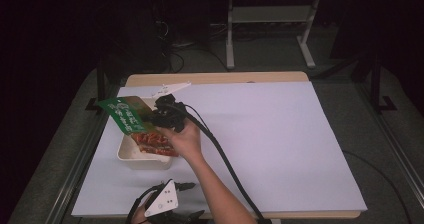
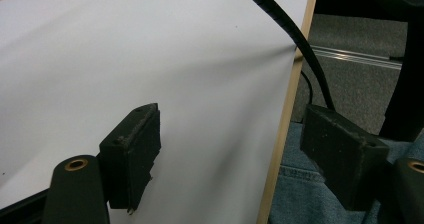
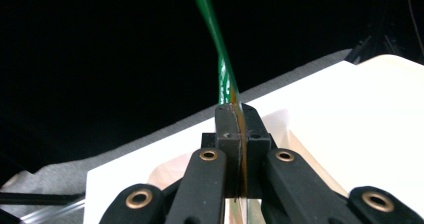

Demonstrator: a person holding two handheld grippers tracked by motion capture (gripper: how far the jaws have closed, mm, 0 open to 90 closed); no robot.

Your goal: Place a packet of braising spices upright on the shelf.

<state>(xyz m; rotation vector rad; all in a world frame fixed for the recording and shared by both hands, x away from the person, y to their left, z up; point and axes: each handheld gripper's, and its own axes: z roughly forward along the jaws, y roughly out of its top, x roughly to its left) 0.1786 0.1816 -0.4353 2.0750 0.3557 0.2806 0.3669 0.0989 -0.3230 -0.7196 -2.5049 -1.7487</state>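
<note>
1. Two hand-held grippers on our list. The right hand-held gripper [image 1: 159,115] has its jaws pressed fully together on a green packet [image 1: 123,114], seen edge-on between them in the right gripper view [image 3: 226,79].
2. Green packet: held tilted over the near-left part of the tabletop [image 1: 280,134], above a cream tray [image 1: 131,156] that already carries a red packet [image 1: 154,141].
3. Left hand-held gripper [image 1: 186,186]: we find it resting at the near tabletop edge, jaws wide apart with nothing between them, the pads [image 2: 135,149] bare.
4. Risk, as we judge it: the grip takes only one edge of the thin packet, so it could slip or fold on release and land across the tray rim.
5. Nearby: a white plastic piece [image 1: 170,89] beyond the tray, and the right gripper's cable [image 1: 225,159] trailing across the sheet, which could snag the tray.
</note>
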